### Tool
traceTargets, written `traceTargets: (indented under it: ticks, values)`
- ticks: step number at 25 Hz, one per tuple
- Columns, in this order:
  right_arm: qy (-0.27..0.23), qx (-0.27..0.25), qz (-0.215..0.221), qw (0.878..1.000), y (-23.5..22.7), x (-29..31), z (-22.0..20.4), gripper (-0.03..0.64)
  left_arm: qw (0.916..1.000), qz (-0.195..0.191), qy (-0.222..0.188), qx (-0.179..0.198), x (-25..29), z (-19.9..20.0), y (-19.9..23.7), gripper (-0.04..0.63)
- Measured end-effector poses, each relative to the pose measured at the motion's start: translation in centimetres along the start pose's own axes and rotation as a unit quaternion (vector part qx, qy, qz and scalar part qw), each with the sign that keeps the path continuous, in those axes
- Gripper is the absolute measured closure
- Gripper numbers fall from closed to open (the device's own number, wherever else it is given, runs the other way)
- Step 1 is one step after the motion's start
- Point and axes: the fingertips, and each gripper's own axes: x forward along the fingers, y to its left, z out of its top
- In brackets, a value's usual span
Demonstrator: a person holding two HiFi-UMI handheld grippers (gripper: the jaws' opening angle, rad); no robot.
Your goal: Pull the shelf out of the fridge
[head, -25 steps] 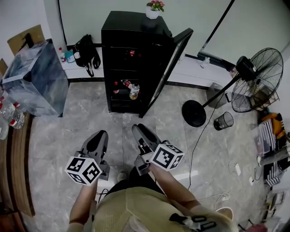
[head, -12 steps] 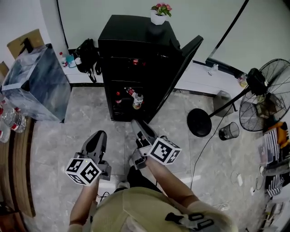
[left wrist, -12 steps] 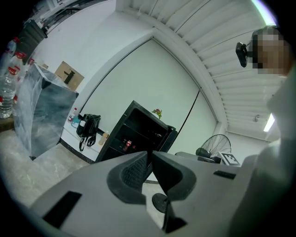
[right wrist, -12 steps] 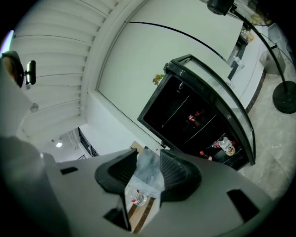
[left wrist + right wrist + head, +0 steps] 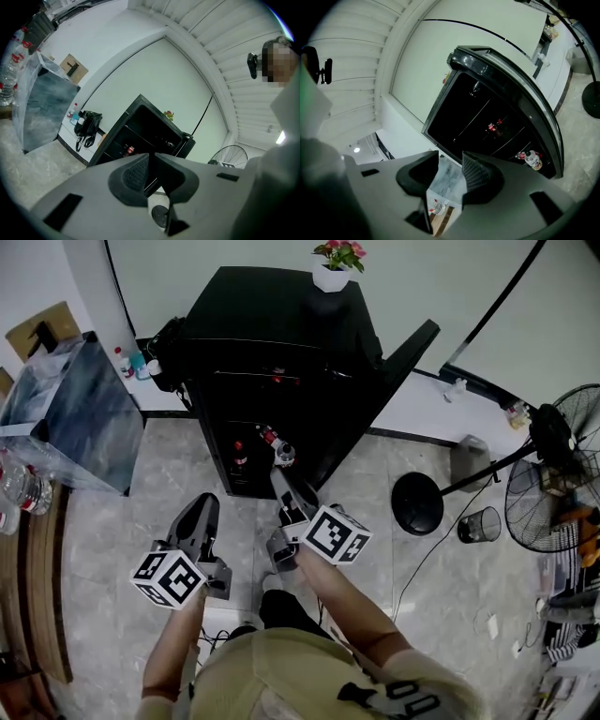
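The black fridge (image 5: 272,324) stands ahead with its door (image 5: 394,376) swung open to the right. Thin wire shelves (image 5: 485,112) cross its dark inside; one carries a red can (image 5: 493,126). Lower down lies a white bottle (image 5: 278,450), also in the right gripper view (image 5: 533,159). My left gripper (image 5: 204,510) hangs over the floor short of the fridge (image 5: 145,122), its jaws shut with nothing between them (image 5: 151,161). My right gripper (image 5: 281,480) points at the fridge's lower front, apart from it, jaws open and empty (image 5: 450,171).
A potted flower (image 5: 336,273) sits on top of the fridge. A plastic-covered box (image 5: 66,413) and a black bag (image 5: 167,345) stand to its left. To its right are a fan's round base (image 5: 417,504), the fan (image 5: 555,493) and a bin (image 5: 480,523). Water bottles (image 5: 23,486) rest on a wooden counter.
Both grippers have travelled forward towards the fridge, which now looms closer and larger. The right gripper's tips now overlap the fridge's lower front in the head view.
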Motion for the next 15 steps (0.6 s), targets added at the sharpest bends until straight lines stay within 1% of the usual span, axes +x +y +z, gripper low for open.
traceTargets:
  ticks: [3, 7, 15]
  values:
    - [0.000, 0.012, 0.002, 1.000, -1.3, 2.0, 1.1, 0.469, 0.9998, 0.009, -0.015, -0.010, 2.2, 0.5, 1.0, 0.577]
    - [0.001, 0.027, 0.003, 1.000, -2.9, 4.3, 2.3, 0.469, 0.9993, 0.020, -0.023, -0.020, 4.8, 1.5, 1.5, 0.572]
    - [-0.038, 0.072, -0.028, 0.996, -6.3, 8.7, 4.6, 0.469, 0.9974, 0.033, -0.038, -0.051, 8.1, 2.5, 3.8, 0.538]
